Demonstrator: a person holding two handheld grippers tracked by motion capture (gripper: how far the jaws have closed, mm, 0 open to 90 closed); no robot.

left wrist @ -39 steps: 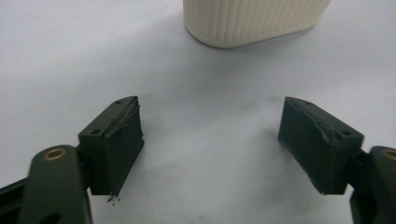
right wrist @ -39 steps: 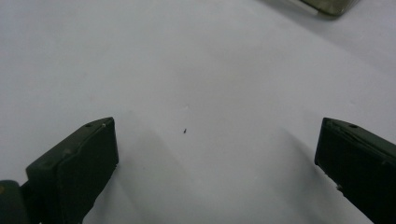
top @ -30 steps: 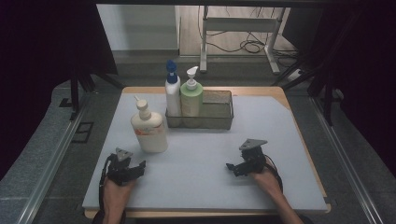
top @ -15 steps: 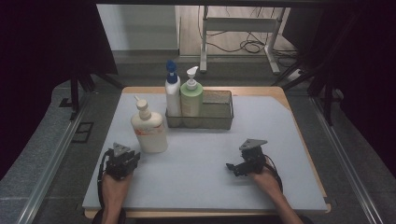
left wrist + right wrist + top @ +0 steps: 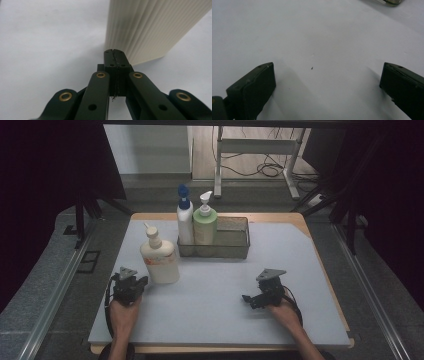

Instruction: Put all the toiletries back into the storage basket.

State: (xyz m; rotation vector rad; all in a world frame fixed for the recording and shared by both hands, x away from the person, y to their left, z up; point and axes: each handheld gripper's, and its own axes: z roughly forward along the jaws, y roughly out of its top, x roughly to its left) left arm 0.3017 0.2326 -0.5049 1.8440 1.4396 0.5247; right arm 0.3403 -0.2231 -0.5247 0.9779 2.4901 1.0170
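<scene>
Pale grey matting covers your counter (image 5: 300, 270), where three pump bottles stand: two in the mesh basket (image 5: 235, 242), and one cream bottle (image 5: 160, 257) just beside your left gripper (image 5: 141, 281). Its orange label is too small to read. Your left gripper view adds the bottle's ribbed wall ahead of fingers that have just closed together on nothing; your right gripper (image 5: 246, 300) holds its fingers wide apart over bare mat.

A pale worktop (image 5: 300, 285) with a wooden edge fills the centre of the high view. Dark curtains (image 5: 45, 180) close in the upper left and right. At upper centre, a metal-legged table (image 5: 255, 150) stands over tangled cables (image 5: 267, 169) on a wooden floor.
</scene>
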